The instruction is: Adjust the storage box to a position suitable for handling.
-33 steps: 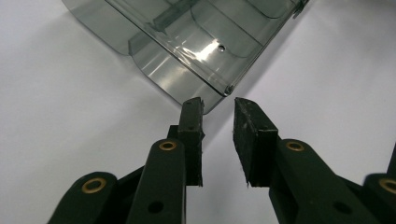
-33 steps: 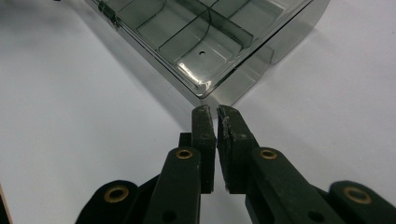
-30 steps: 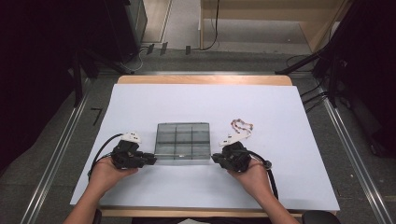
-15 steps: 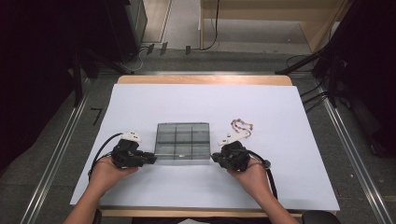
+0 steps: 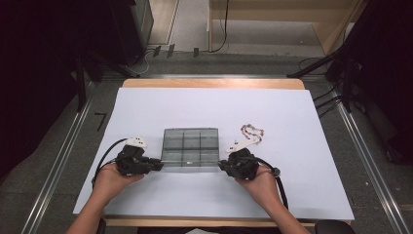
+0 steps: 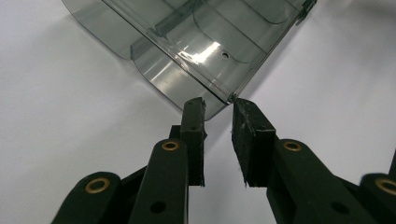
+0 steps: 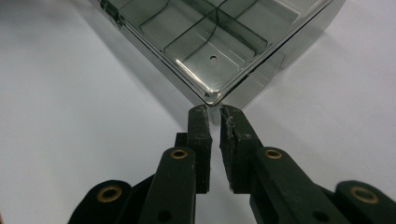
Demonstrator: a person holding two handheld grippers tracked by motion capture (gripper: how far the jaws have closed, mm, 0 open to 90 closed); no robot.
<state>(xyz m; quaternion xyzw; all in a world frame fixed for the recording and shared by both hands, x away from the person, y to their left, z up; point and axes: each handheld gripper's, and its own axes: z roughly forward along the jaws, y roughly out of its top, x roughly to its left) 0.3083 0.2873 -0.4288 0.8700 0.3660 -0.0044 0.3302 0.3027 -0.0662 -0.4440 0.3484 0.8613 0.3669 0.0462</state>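
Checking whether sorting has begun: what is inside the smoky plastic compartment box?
Through the compartment box the visible cells look empty; only its dividers show. The bead bracelet lies outside on the white sheet. The tint and glare leave some far cells unclear.
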